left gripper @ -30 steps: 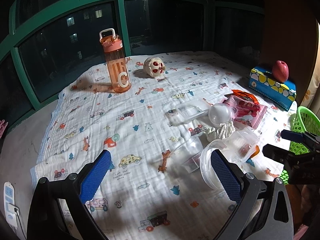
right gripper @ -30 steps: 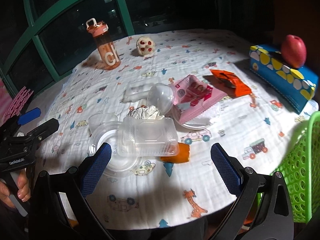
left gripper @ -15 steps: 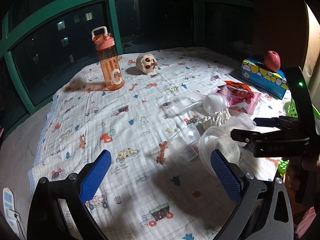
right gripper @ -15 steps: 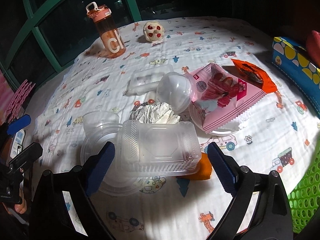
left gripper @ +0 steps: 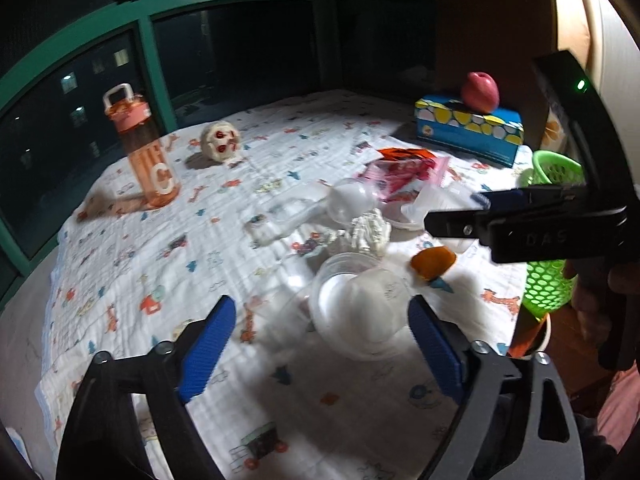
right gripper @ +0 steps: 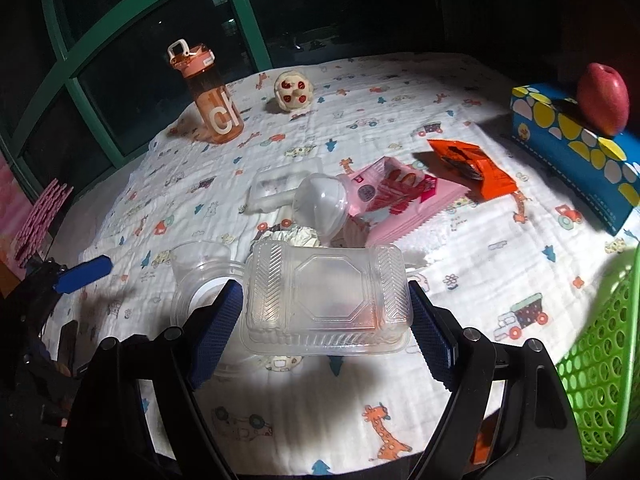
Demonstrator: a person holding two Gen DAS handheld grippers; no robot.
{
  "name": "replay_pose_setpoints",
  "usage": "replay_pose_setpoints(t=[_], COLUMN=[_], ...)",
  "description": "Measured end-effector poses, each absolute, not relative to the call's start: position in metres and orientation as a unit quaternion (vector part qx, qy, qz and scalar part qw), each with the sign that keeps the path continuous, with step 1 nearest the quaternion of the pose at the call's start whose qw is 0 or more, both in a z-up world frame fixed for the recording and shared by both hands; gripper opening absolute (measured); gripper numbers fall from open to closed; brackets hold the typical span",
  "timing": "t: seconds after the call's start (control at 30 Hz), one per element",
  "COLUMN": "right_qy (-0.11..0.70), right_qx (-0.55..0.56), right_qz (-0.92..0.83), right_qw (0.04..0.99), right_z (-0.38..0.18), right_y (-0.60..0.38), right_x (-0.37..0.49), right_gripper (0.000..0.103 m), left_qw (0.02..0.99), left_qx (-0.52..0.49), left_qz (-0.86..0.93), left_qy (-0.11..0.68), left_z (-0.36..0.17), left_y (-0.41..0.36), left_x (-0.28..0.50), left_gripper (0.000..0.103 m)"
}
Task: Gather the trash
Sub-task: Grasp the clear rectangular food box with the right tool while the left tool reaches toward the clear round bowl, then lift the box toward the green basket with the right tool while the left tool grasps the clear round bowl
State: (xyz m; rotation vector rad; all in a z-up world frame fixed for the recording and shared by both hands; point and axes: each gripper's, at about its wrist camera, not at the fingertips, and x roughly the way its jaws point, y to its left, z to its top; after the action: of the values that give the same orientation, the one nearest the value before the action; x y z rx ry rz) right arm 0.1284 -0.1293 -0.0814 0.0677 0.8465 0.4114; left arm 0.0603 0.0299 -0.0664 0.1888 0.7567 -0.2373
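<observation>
Now a clear, ribbed plastic clamshell box (right gripper: 326,300) is gripped by the closing right gripper (right gripper: 325,322); the left gripper (left gripper: 318,350) is held open, though narrowing.

The orange water bottle (right gripper: 209,98) carries large white letters on its side; in the right wrist view they read as "cl", with the second letter cut off by the bottle's curve, and in the left wrist view only a blurred "C" shows. The black body of the right tongs (left gripper: 544,236), seen from the left wrist camera, has raised letters that look like "DAS", faint and hard to make out. The pink snack packet (right gripper: 394,196) bears a round white label and some print, too small and blurred to read. The orange wrapper (right gripper: 472,168) shows dark print that cannot be read either.
</observation>
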Motion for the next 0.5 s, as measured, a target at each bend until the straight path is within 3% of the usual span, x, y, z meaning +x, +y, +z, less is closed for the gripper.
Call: replay_pose_setpoints(t=[0.5], right_qy=[0.388], right_qx=[0.057], right_qz=[0.141], right_qw=[0.909], right_z=[-0.061], right_y=[-0.201], right_x=[0.099], right_gripper=[0.081], left_qw=[0.888], left_qx=[0.183], left_qz=[-0.164], left_qy=[0.388], left_z=[-0.101], left_y=[-0.021], left_x=[0.089], left_gripper=[0.073])
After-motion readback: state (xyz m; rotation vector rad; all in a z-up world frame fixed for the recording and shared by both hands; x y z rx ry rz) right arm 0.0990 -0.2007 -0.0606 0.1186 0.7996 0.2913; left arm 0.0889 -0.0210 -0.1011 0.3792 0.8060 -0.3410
